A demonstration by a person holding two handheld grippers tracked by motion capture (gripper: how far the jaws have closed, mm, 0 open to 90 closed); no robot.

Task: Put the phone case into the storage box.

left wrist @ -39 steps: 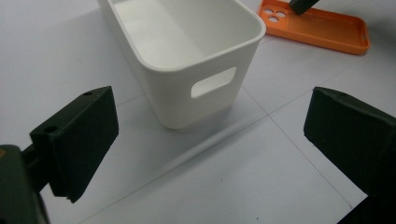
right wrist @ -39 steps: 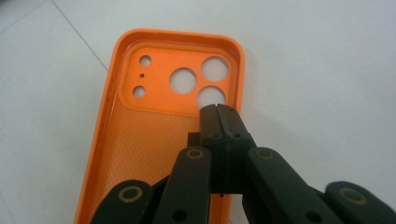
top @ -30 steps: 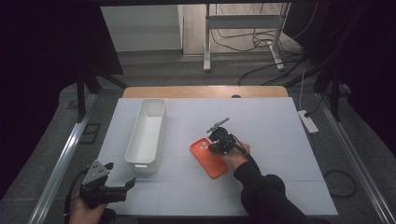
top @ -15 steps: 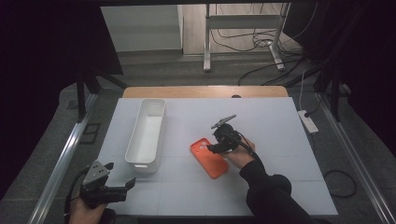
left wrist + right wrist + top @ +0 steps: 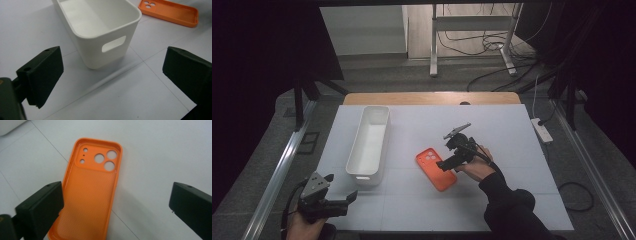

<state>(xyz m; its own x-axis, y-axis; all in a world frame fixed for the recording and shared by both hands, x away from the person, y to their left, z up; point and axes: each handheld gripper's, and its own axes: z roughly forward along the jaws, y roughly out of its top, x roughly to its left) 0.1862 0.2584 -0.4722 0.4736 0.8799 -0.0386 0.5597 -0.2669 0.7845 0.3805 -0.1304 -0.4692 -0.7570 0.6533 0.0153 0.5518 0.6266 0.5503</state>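
An orange phone case (image 5: 435, 168) lies flat on the white table with its inside facing up and its camera holes at the far end. My right gripper (image 5: 446, 164) hovers just above the case's right side. Its jaws have just been opening and now stand wide apart. In the right gripper view the case (image 5: 92, 187) lies below the right gripper (image 5: 116, 205), nearer its left jaw, and neither pad touches it. My left gripper (image 5: 339, 200) waits open at the table's near left corner, aimed at the white bin (image 5: 369, 140).
The long white bin (image 5: 100, 30) is empty and has a handle slot in its near end wall. The orange case (image 5: 170, 11) lies to its right. A power strip (image 5: 542, 129) sits off the table's right edge. Metal rails run along both sides.
My right gripper's jaws went from shut to wide open and the hand lifted slightly, leaving the orange case flat on the table. The left gripper stayed where it was.
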